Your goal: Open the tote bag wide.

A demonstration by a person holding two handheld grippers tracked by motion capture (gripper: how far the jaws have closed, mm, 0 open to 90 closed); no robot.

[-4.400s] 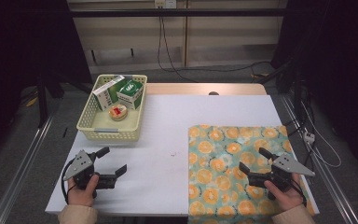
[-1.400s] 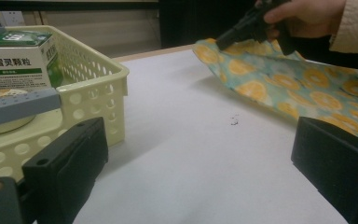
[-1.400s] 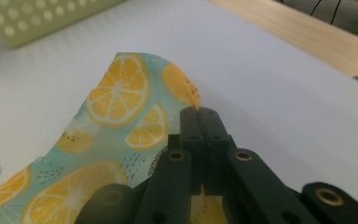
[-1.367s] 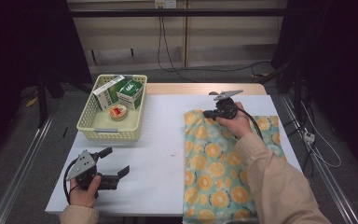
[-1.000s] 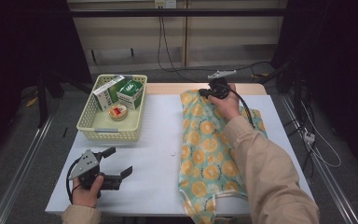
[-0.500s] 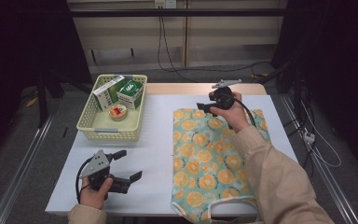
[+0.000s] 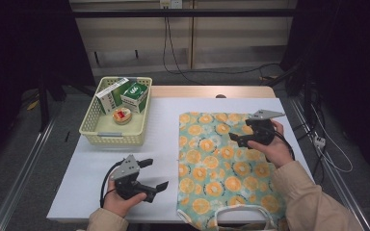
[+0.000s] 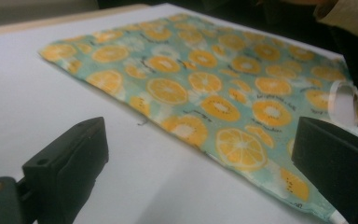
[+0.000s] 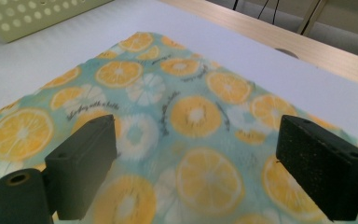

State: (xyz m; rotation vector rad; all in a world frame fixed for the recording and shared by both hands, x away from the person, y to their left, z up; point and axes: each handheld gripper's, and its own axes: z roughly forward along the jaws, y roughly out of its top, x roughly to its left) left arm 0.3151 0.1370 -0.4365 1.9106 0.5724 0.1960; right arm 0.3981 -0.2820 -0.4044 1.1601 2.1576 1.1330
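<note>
A teal cloth bag point(image 7: 221, 163) printed with orange slices lies flat on the right half of the white table point(image 7: 164, 125), its white handle point(image 7: 241, 211) at the near edge. My right gripper point(image 7: 237, 138) hovers just above the bag's far right part, pointing left. Its jaws have just been opening and now stand open with nothing between them point(image 9: 196, 158); the orange print point(image 9: 200, 116) lies below. My left gripper point(image 7: 155, 174) is held low over bare table just left of the bag, open and empty point(image 8: 200, 168), facing the bag's edge point(image 8: 168, 126).
A pale yellow basket point(image 7: 96, 131) stands at the far left of the table with two green-and-white boxes point(image 7: 135, 95) and a small round red item point(image 7: 122, 115) inside. A wooden strip point(image 7: 212, 91) runs along the table's far edge. The person's sleeve point(image 7: 313, 202) covers the bag's near right corner.
The right gripper let go of the bag's far edge and drew back toward the person over the now flat bag. The left gripper slid right toward the bag.
</note>
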